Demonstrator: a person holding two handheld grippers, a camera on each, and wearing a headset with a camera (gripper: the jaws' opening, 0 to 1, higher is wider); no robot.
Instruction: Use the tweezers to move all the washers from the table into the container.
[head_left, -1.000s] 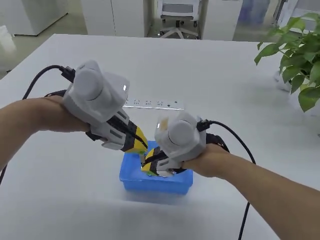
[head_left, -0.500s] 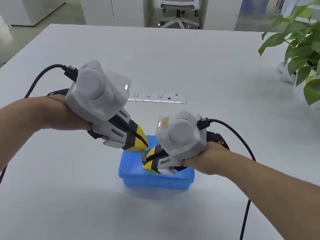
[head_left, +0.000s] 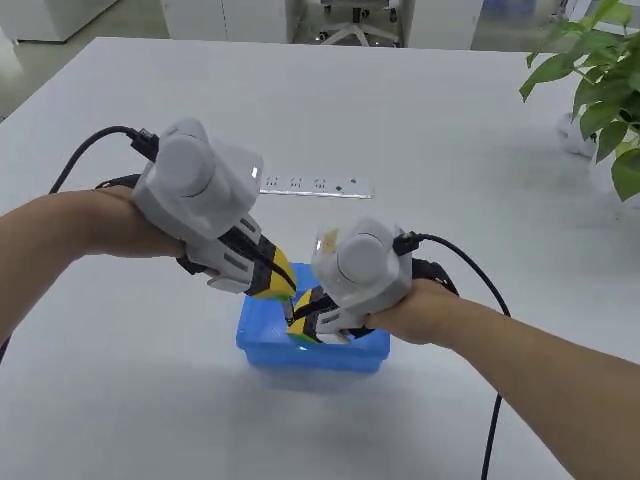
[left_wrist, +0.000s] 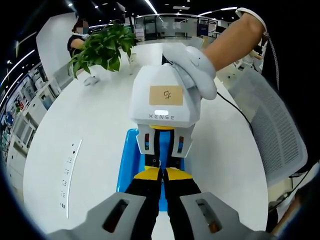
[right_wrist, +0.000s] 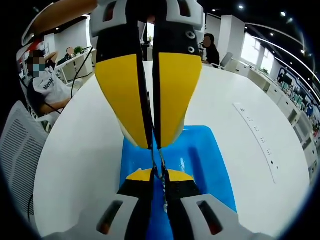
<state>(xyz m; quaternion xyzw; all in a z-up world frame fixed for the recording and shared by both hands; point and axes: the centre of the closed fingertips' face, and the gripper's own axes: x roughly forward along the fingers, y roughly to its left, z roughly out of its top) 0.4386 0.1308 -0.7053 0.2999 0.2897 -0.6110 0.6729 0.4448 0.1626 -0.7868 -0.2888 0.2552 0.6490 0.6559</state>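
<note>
Meeting over blue container, left gripper and right gripper fingers clenched, tweezers pinched between

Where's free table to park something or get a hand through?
Free: table between power strip and far edge; left of the container; right side short of the plant. Crowded: over the container, where left gripper and right gripper meet.

Only legible bit: "XENSE" on right gripper white plastic housing, 12 o'clock in left gripper view. Tan paper sticker just above, scribble unreadable tbh.
</note>
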